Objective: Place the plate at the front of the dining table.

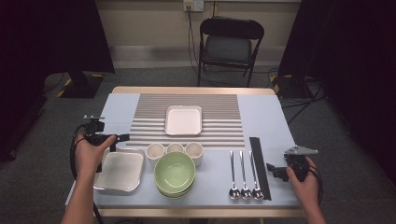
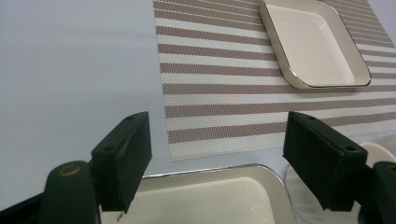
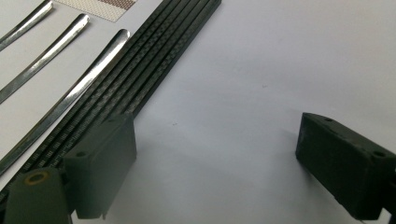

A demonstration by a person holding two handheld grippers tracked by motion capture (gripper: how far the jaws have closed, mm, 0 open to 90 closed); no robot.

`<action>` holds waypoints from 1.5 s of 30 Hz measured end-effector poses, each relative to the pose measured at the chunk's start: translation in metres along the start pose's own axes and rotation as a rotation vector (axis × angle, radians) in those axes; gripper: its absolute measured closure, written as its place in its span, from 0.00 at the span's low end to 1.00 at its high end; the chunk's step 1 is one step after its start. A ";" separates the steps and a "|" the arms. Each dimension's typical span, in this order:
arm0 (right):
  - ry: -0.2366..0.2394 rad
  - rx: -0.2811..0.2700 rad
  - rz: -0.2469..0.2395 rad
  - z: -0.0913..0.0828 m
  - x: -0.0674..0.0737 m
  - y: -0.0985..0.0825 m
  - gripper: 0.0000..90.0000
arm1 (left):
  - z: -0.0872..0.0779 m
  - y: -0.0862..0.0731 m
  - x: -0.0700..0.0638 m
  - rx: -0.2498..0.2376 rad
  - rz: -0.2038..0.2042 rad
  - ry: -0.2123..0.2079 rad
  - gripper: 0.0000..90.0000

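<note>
Over the near square plate [image 2: 210, 196], left tool [image 2: 217, 158] released, right tool [image 3: 215, 163] released beside chopsticks [image 3: 140, 79].

Black tools [image 1: 122, 137], bare forearms, trailing cables.

Black folding chair [image 1: 231, 44] behind table — grey carpet [image 1: 42, 140], dark curtains [image 1: 46, 35], beige wall [image 1: 149, 23].
</note>
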State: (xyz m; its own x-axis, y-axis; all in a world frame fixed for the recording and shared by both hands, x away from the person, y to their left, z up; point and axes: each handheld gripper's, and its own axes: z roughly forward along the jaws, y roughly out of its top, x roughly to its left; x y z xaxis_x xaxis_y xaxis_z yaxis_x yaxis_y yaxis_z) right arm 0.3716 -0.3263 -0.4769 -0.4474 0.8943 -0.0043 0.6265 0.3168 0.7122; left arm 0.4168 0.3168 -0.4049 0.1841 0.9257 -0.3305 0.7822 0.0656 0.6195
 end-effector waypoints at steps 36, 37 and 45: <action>0.000 0.000 0.001 0.000 0.000 0.000 0.12 | -0.007 -0.028 0.004 -0.006 0.054 -0.019 0.24; 0.000 0.001 0.002 0.000 0.000 0.000 0.12 | -0.007 -0.028 0.004 -0.005 0.056 -0.020 0.24; 0.002 0.001 0.002 0.000 0.000 0.000 0.12 | -0.011 -0.032 0.003 -0.020 0.073 -0.024 0.23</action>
State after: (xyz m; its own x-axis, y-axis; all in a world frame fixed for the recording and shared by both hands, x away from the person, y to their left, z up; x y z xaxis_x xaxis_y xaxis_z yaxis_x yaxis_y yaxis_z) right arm 0.3719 -0.3264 -0.4768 -0.4472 0.8945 -0.0017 0.6282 0.3154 0.7113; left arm 0.3860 0.3210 -0.4179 0.2548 0.9189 -0.3011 0.7541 0.0061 0.6567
